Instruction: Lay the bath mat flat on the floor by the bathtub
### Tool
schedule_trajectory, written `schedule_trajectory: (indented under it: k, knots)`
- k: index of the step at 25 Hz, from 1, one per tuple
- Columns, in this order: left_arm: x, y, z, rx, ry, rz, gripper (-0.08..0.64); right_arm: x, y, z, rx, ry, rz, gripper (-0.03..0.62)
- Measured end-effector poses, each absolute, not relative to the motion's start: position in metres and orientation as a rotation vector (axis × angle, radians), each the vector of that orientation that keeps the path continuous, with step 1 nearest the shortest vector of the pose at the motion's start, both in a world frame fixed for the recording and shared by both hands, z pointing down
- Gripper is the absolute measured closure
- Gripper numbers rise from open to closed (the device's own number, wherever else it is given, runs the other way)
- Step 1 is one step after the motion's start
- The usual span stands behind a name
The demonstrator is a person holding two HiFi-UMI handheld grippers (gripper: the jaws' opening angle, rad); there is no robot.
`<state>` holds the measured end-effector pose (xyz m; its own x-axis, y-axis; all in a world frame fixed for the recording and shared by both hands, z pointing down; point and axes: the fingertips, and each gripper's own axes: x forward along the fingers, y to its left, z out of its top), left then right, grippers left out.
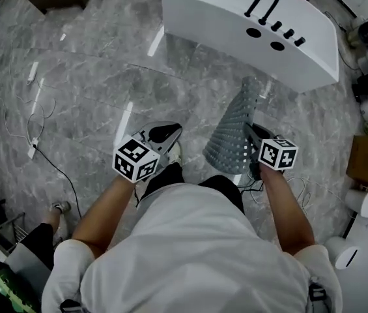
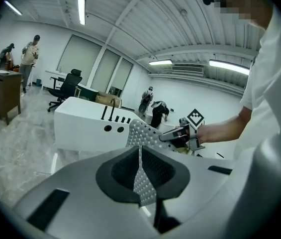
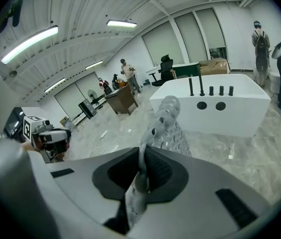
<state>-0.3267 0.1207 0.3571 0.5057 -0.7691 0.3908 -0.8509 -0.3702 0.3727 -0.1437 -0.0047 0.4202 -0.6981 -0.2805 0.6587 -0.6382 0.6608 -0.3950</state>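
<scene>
The person is standing on the near side of the white bathtub, facing it, and is holding the grey perforated bath mat up off the floor with both tools, apparently so it can be opened out in the air before going down. The right gripper is pinching the mat with its jaws closed tight on an edge. In the right gripper view the sheet is rising out of the pads and curling toward the tub. The left gripper is also clamping with jaws shut, on a thin fold of the mat that, in the left gripper view, is running across to the right gripper. In the head view the mat is hanging mostly at the right, bunched and draped with its far end toward the tub's near wall, and the span reaching the left gripper is hard to trace there. Gripping at two separate points is probably meant to let the hands draw apart and pull the sheet taut, so it lands without folds. The mat is not yet lying flat, and whether its far end is touching the floor by the tub cannot be told. The bare strip of floor between the person and the tub looks like the landing spot.
</scene>
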Motion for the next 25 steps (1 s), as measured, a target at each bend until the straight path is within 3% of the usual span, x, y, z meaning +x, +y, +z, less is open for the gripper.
schedule_trajectory:
  k: [6, 15, 20, 25]
  knots:
    - [-0.390, 0.099, 0.366, 2.161, -1.394, 0.154, 0.528, -0.277, -0.081, 0.433, 0.674, -2.375, 0.850, 0.551]
    - [-0.419, 0.088, 0.419, 2.026, -1.458, 0.124, 0.528, -0.461, -0.188, 0.473, 0.553, -2.465, 0.845, 0.551]
    - [-0.408, 0.067, 0.453, 1.935, -1.464, 0.126, 0.528, -0.516, -0.254, 0.510, 0.550, -2.505, 0.939, 0.551]
    - [-0.364, 0.027, 0.481, 1.906, -1.387, 0.142, 0.528, -0.518, -0.334, 0.562, 0.591, -2.524, 1.027, 0.551]
